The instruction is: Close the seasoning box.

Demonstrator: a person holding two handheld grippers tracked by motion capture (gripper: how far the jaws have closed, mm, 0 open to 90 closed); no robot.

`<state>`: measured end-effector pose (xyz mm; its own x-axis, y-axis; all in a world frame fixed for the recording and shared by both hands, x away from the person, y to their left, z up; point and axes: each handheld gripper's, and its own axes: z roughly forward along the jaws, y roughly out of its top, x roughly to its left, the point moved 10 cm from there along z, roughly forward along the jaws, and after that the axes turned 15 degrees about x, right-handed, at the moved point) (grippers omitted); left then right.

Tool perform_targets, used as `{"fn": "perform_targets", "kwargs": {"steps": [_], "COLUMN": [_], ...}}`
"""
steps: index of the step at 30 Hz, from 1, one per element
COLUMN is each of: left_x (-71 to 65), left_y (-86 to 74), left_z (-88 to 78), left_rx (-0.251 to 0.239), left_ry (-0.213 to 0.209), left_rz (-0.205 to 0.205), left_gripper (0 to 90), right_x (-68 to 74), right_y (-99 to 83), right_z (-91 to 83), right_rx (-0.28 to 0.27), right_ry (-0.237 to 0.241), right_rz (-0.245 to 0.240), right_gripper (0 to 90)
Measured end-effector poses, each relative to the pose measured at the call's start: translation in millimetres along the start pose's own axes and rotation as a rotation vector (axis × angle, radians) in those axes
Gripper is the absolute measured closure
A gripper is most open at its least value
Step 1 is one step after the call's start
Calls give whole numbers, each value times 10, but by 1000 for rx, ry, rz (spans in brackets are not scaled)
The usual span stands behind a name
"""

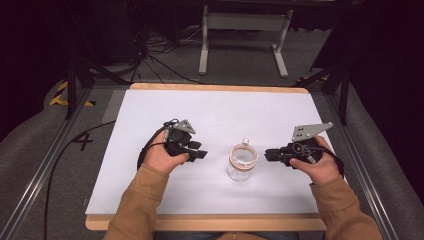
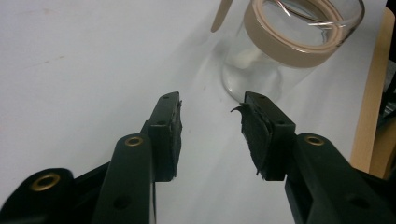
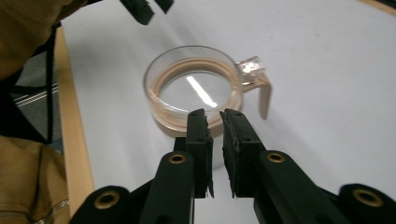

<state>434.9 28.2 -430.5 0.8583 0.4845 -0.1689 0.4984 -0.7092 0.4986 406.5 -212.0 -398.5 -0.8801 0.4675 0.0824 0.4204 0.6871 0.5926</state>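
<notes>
A clear glass jar [image 1: 241, 162] with a tan band round its rim and a tan clasp stands upright near the middle of the white table top [image 1: 210, 110]. My left gripper [image 1: 202, 154] rests to the jar's left, jaws open and empty, aimed at it. In the left gripper view the jar [image 2: 289, 42] stands just past the open gripper [image 2: 210, 105]. My right gripper [image 1: 266, 154] lies to the jar's right, pointing at it. In the right gripper view that gripper [image 3: 215, 114] is shut with only a sliver between the pads, close to the jar [image 3: 194, 88], holding nothing.
The white sheet lies on a wooden board whose edge [image 1: 200, 222] runs along the near side. Metal rails [image 1: 47, 160] flank the table. Beyond it stand a white frame [image 1: 245, 40] and loose cables [image 1: 160, 50] on grey carpet.
</notes>
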Motion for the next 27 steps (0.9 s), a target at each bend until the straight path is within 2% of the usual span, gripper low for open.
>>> {"fn": "perform_targets", "kwargs": {"steps": [1,3,5,6,7,8,12,15,20,21,27], "left_x": [0,39,90,143,143,164,305,401,510,534,625], "left_y": [0,-30,-67,-102,-102,-114,-207,-266,-346,-375,-445], "left_z": [0,-19,-34,-42,-42,-40,-30,-7,58,71,149], "left_rx": [0,-16,-11,-8,-8,-10,15,18,22,38,45], "left_ry": [0,8,21,34,34,38,66,76,66,68,59], "left_rz": [0,-20,-34,-54,-54,-64,-95,-113,-149,-152,-176], "left_gripper": [574,571,563,555,546,546,533,526,517,517,515], "right_x": [0,-87,-174,-213,-213,-290,-453,-588,-778,-819,-1026], "right_y": [0,-23,-46,-65,-65,-101,-207,-304,-458,-493,-659], "right_z": [0,-55,-112,-130,-130,-157,-169,-155,-86,-67,42], "right_rx": [0,-5,-15,-14,-14,-19,-11,0,14,19,37], "right_ry": [0,-29,-53,-64,-64,-76,-101,-117,-123,-128,-160], "right_rz": [0,15,33,46,46,64,102,143,199,208,243], "right_gripper": [811,802,795,789,789,775,748,746,739,734,648]}}
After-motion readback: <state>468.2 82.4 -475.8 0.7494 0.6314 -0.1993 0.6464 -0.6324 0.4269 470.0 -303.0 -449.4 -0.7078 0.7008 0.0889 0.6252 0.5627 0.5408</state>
